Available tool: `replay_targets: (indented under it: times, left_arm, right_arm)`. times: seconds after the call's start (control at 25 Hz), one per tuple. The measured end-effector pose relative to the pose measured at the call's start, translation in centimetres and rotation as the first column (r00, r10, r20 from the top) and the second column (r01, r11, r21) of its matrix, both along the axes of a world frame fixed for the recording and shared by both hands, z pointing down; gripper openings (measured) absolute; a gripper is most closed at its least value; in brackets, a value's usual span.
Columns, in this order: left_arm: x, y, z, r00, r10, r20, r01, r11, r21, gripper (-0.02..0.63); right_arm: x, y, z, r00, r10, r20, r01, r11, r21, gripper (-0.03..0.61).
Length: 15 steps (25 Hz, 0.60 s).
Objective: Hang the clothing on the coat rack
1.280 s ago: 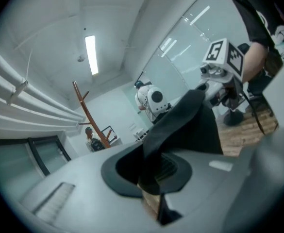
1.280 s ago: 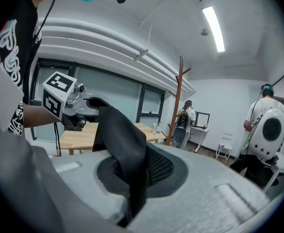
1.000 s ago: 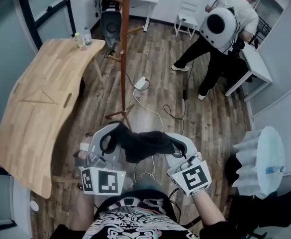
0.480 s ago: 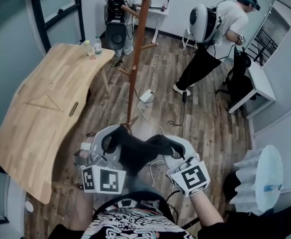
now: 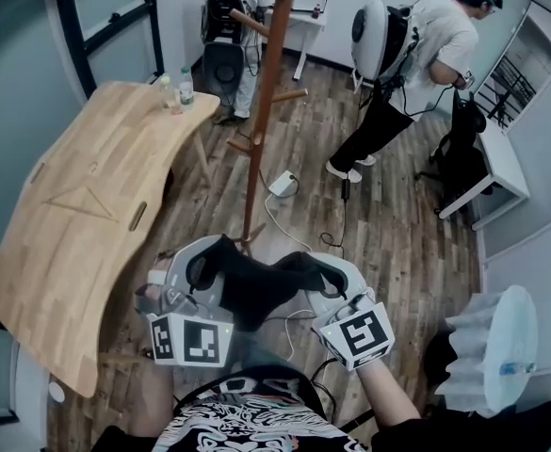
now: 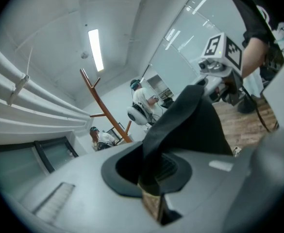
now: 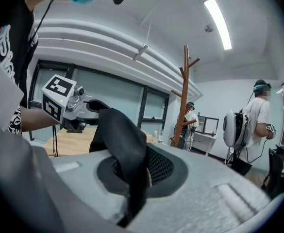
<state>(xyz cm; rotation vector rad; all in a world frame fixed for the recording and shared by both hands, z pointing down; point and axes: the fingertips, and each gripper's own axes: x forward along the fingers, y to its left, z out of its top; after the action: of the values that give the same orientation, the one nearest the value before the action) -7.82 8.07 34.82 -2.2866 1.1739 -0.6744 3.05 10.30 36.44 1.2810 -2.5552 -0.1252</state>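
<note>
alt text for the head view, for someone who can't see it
Seen from above, the left gripper and right gripper are both shut on a dark garment stretched between them, before a wooden coat rack. A wooden table stands at left; another person stands at top right.

clothing [image 5: 256, 285]: black matt cloth | coat rack [image 5: 266, 111]: smooth wood | table [image 5: 77, 215]: pale wood

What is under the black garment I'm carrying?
Wood floor shows around the black garment, held by the left gripper and right gripper. The patch straight beneath is covered; a white cable runs out of sight at its far edge.
</note>
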Motion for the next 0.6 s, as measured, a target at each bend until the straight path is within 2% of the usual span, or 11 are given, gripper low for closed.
replay_targets:
  times: [0.6]
  left_arm:
    - [0.1,-11.0,-0.2,1.000,-0.019,-0.003,0.019,1.000,-0.007,0.006]
  right_arm:
    - [0.1,-11.1,-0.1,1.000,-0.024,-0.002,0.024,1.000,-0.014,0.012]
